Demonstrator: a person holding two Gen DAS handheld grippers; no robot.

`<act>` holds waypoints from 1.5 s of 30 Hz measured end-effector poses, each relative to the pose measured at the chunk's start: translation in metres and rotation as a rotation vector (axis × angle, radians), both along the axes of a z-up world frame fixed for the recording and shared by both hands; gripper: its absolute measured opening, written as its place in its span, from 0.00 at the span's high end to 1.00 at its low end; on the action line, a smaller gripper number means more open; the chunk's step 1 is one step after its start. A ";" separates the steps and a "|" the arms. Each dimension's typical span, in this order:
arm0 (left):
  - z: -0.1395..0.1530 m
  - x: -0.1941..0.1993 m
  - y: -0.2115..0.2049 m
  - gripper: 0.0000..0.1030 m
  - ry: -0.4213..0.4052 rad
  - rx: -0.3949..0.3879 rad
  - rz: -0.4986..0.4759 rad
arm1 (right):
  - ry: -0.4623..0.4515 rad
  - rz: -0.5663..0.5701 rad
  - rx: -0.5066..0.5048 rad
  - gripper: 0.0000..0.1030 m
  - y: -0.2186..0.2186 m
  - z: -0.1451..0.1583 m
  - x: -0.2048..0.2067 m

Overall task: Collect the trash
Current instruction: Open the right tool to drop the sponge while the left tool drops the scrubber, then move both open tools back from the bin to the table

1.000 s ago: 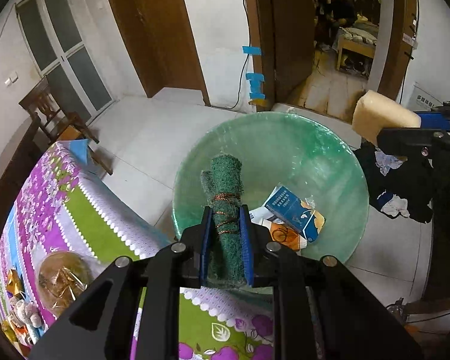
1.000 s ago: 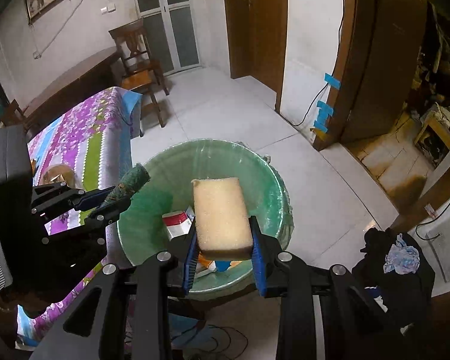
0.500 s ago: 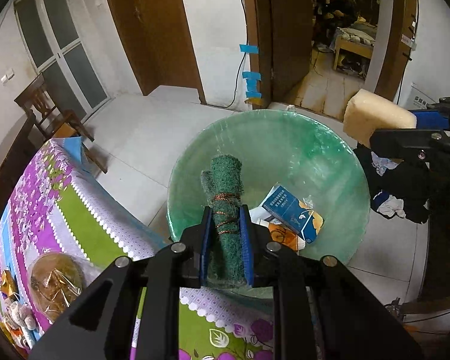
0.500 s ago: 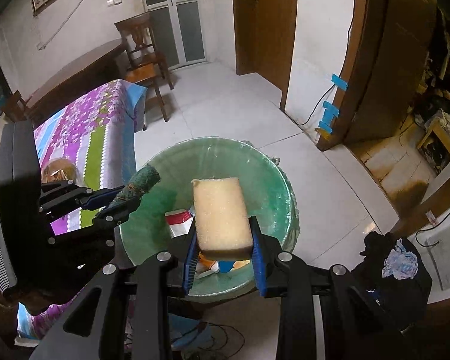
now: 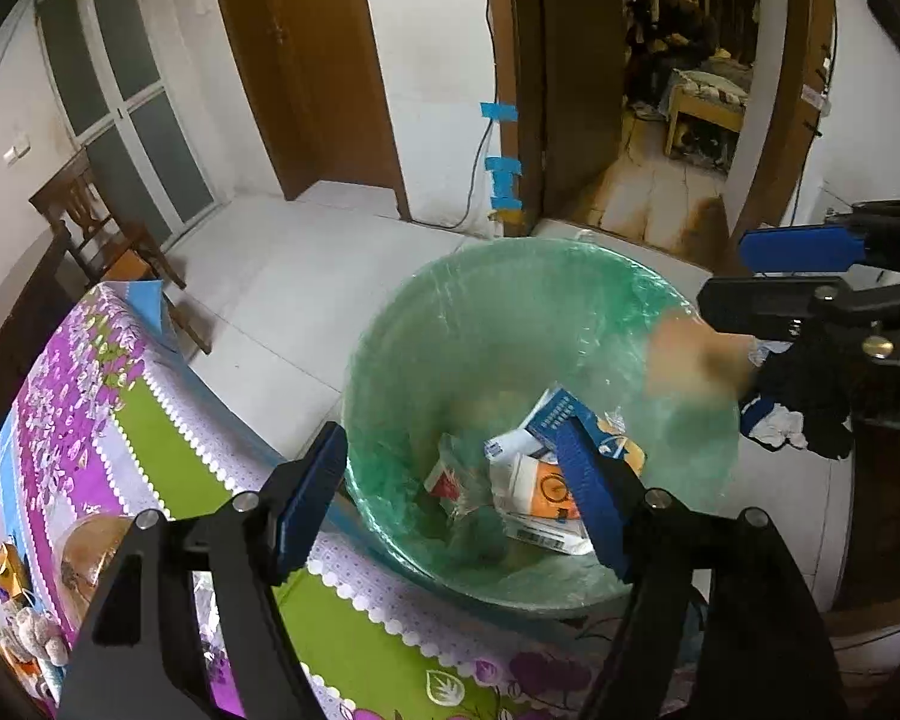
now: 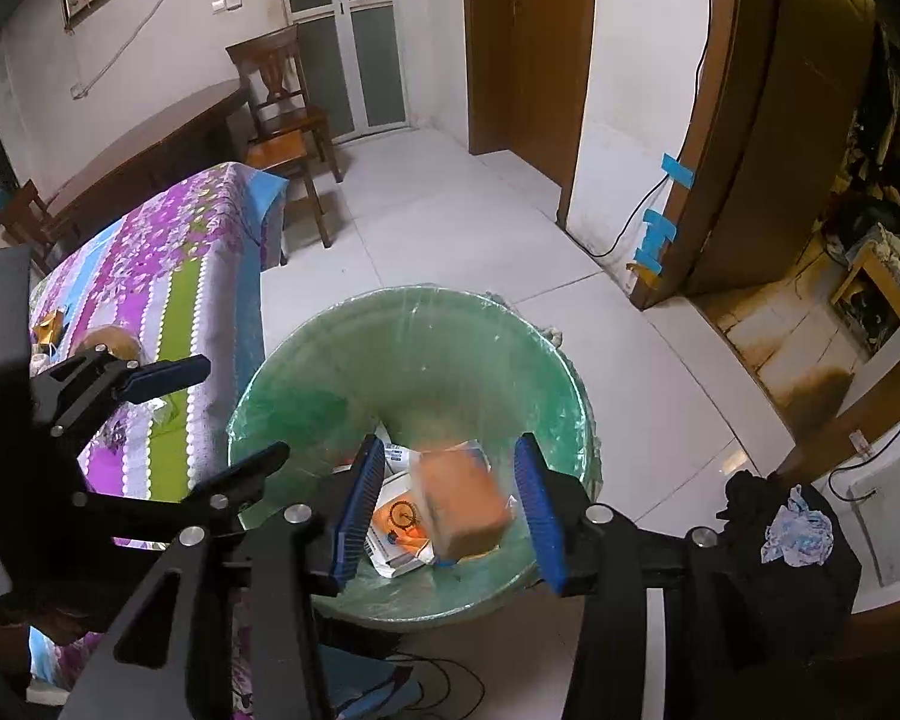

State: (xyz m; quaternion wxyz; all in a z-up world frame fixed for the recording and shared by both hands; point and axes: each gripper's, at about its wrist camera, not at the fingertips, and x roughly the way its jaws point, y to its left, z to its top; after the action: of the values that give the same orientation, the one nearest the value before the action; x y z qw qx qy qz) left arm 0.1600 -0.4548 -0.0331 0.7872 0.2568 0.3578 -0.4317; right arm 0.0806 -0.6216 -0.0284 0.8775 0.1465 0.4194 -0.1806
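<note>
Dropped since before: sponge (image 6: 462, 501) falling loose between right claw (image 6: 447, 507), opening over bin (image 6: 546, 360). Left claw (image 5: 450, 492) opening, empty.

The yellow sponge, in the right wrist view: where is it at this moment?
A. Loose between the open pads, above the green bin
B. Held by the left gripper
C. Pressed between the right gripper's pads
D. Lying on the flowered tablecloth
A: the sponge is blurred and touches neither pad of the right gripper, whose jaws are opening, over the green bin.
</note>
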 end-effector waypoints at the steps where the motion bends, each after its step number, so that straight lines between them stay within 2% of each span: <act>1: 0.000 -0.001 0.001 0.33 -0.004 -0.001 0.001 | 0.001 -0.001 0.000 0.55 0.000 -0.001 0.000; 5: 0.002 -0.004 0.002 0.33 -0.027 0.002 0.000 | 0.004 -0.007 0.007 0.55 -0.002 -0.004 -0.004; 15: 0.000 -0.008 0.013 0.33 -0.018 -0.012 0.013 | -0.017 -0.037 0.023 0.55 -0.008 -0.006 -0.021; 19: 0.001 -0.010 0.031 0.33 -0.016 -0.050 0.068 | -0.085 -0.075 -0.003 0.55 -0.001 -0.010 -0.035; 22: 0.003 -0.015 0.049 0.24 -0.055 -0.082 0.109 | -0.162 -0.101 -0.007 0.54 0.012 -0.012 -0.047; 24: 0.003 -0.017 0.062 0.21 -0.070 -0.100 0.133 | -0.222 -0.120 -0.041 0.44 0.028 -0.012 -0.054; 25: 0.003 -0.017 0.072 0.21 -0.072 -0.108 0.148 | -0.250 -0.126 -0.060 0.36 0.035 -0.012 -0.057; 28: 0.003 -0.014 0.093 0.20 -0.068 -0.129 0.185 | -0.334 -0.137 -0.117 0.30 0.064 -0.015 -0.063; 31: 0.004 -0.011 0.118 0.19 -0.070 -0.147 0.232 | -0.382 -0.152 -0.155 0.16 0.088 -0.017 -0.061; 34: 0.008 -0.009 0.146 0.12 -0.085 -0.166 0.282 | -0.419 -0.155 -0.196 0.05 0.114 -0.018 -0.058; 39: 0.014 0.005 0.205 0.06 -0.092 -0.205 0.397 | -0.451 -0.105 -0.250 0.05 0.152 -0.012 -0.047; 45: 0.022 0.045 0.294 0.06 -0.058 -0.279 0.630 | -0.488 0.048 -0.225 0.05 0.203 0.007 -0.013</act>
State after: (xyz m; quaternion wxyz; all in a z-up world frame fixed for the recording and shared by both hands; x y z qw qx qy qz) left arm 0.2047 -0.1613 -0.0115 0.9192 0.0360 0.3344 -0.2048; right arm 0.0672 -0.4182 -0.0215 0.9675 0.0769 0.1762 -0.1645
